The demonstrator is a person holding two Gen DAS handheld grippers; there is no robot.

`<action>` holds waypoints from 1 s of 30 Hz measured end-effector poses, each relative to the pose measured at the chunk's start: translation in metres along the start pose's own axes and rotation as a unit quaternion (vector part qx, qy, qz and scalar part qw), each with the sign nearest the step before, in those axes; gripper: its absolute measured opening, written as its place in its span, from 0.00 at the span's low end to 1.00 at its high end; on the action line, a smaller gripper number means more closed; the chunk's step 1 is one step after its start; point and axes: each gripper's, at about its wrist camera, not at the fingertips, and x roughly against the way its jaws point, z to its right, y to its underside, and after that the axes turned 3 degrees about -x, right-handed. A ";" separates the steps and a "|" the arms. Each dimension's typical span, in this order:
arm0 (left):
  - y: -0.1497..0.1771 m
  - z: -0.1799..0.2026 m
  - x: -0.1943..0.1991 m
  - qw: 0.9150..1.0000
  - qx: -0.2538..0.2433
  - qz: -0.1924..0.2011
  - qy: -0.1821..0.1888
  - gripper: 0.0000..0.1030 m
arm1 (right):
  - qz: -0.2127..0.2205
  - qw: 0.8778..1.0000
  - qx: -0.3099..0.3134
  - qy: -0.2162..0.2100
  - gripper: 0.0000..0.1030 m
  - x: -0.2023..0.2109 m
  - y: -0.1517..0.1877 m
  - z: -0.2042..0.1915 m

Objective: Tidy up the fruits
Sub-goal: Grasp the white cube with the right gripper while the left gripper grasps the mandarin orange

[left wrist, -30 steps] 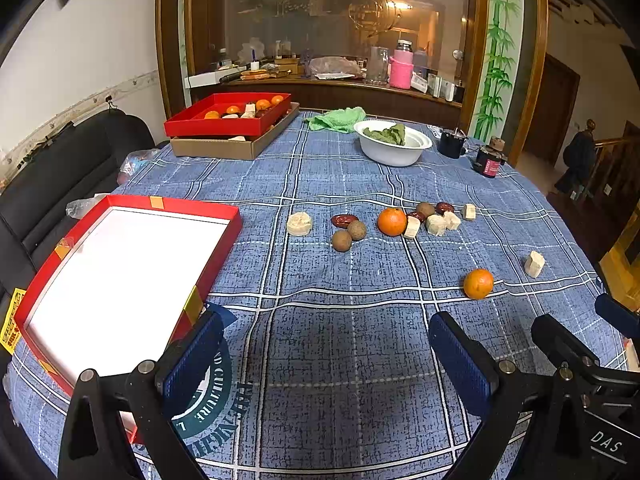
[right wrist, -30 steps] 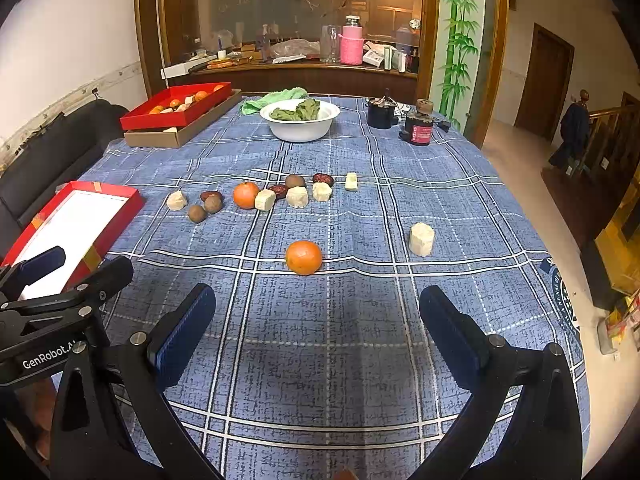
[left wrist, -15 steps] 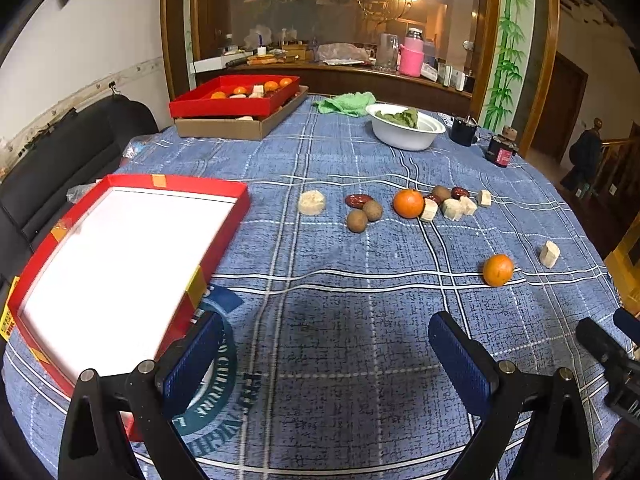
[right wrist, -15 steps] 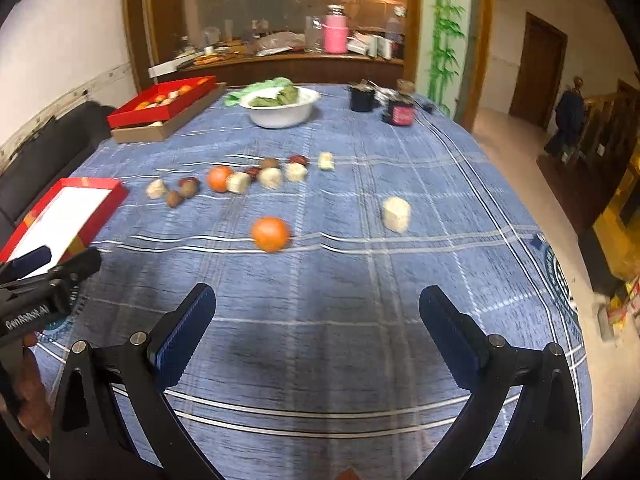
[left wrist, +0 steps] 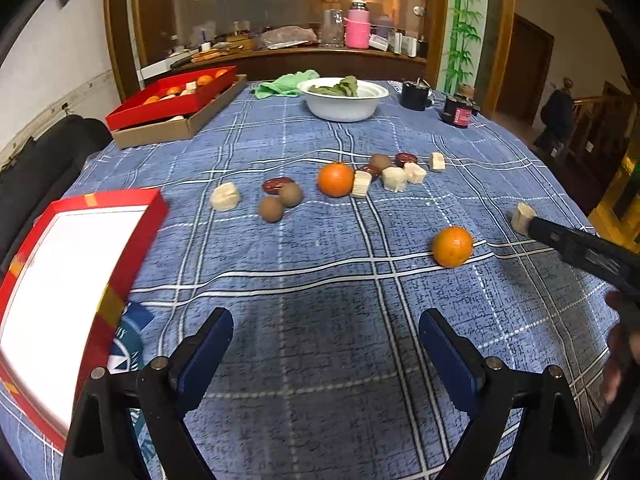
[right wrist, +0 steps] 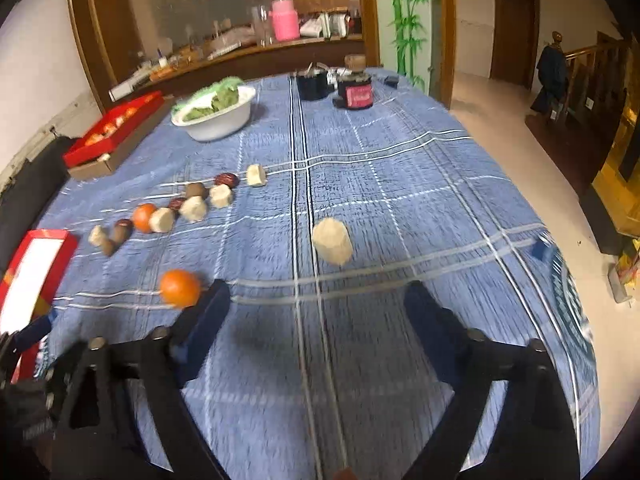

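Observation:
In the left wrist view my left gripper (left wrist: 324,334) is open over bare blue cloth, its jaws closing with nothing between them. Ahead lie an orange (left wrist: 453,246), a second orange (left wrist: 336,179), two kiwis (left wrist: 280,202), red dates and pale fruit chunks. The empty red tray (left wrist: 154,216) is at the left. My right gripper (right wrist: 316,300) is also open and closing on nothing. A pale chunk (right wrist: 332,240) lies just beyond its tips, and an orange (right wrist: 180,287) sits beside its left finger. One right finger (left wrist: 580,248) reaches in near that chunk (left wrist: 522,216).
A white bowl (left wrist: 344,100) of greens, a green cloth, a dark cup and a dark jar (right wrist: 356,92) stand at the far end. A red box of fruit (left wrist: 172,94) on cardboard is far left. The table edge drops to the floor at right.
Both grippers moved forward and lower over the table. The right one swung right, so the orange slid to its left and the pale chunk came ahead. Both pairs of jaws narrowed, the right more.

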 end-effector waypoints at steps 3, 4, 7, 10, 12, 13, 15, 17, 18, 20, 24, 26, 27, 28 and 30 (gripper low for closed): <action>-0.004 0.004 -0.005 1.000 0.000 -0.001 0.003 0.90 | -0.009 1.000 0.004 0.023 0.65 -0.022 -0.014 0.001; -0.005 0.005 -0.007 1.000 0.000 -0.002 0.004 0.89 | -0.013 1.000 0.002 0.028 0.61 -0.028 -0.018 0.002; -0.013 0.014 -0.015 1.000 -0.004 -0.008 0.011 0.85 | -0.038 0.999 -0.001 0.032 0.25 -0.046 -0.025 0.005; -0.019 0.028 -0.021 1.000 -0.013 -0.015 0.021 0.80 | -0.039 0.999 0.007 0.032 0.24 -0.046 -0.025 0.005; -0.024 0.040 -0.027 0.999 -0.020 -0.021 0.026 0.80 | -0.031 0.999 -0.003 0.031 0.24 -0.043 -0.023 0.009; -0.026 0.047 -0.031 0.999 -0.024 -0.021 0.027 0.79 | -0.026 0.999 -0.009 0.025 0.24 -0.041 -0.022 0.013; -0.031 0.058 -0.037 0.999 -0.031 -0.028 0.031 0.75 | -0.017 0.999 -0.026 0.009 0.24 -0.035 -0.017 0.020; -0.036 0.067 -0.041 0.998 -0.034 -0.033 0.039 0.72 | -0.006 0.999 -0.044 -0.005 0.24 -0.032 -0.013 0.028; -0.039 0.072 -0.043 0.998 -0.034 -0.031 0.040 0.72 | 0.002 0.998 -0.054 -0.014 0.24 -0.030 -0.011 0.033; -0.045 0.079 -0.048 0.998 -0.032 -0.034 0.042 0.68 | 0.009 0.997 -0.073 -0.032 0.24 -0.030 -0.009 0.040; -0.046 0.092 -0.062 0.997 -0.036 -0.053 0.053 0.47 | 0.024 0.995 -0.078 -0.053 0.24 -0.027 -0.009 0.042; -0.044 0.095 -0.066 0.997 -0.037 -0.042 0.044 0.31 | 0.021 0.995 -0.078 -0.060 0.24 -0.029 -0.008 0.041; -0.044 0.095 -0.066 0.998 -0.035 -0.041 0.044 0.31 | 0.018 0.995 -0.079 -0.065 0.24 -0.030 -0.008 0.042; -0.044 0.094 -0.066 0.997 -0.031 -0.042 0.048 0.30 | 0.020 0.994 -0.079 -0.067 0.24 -0.029 -0.007 0.041; -0.043 0.087 -0.065 0.997 -0.020 -0.042 0.062 0.29 | 0.026 0.994 -0.074 -0.070 0.24 -0.027 -0.008 0.040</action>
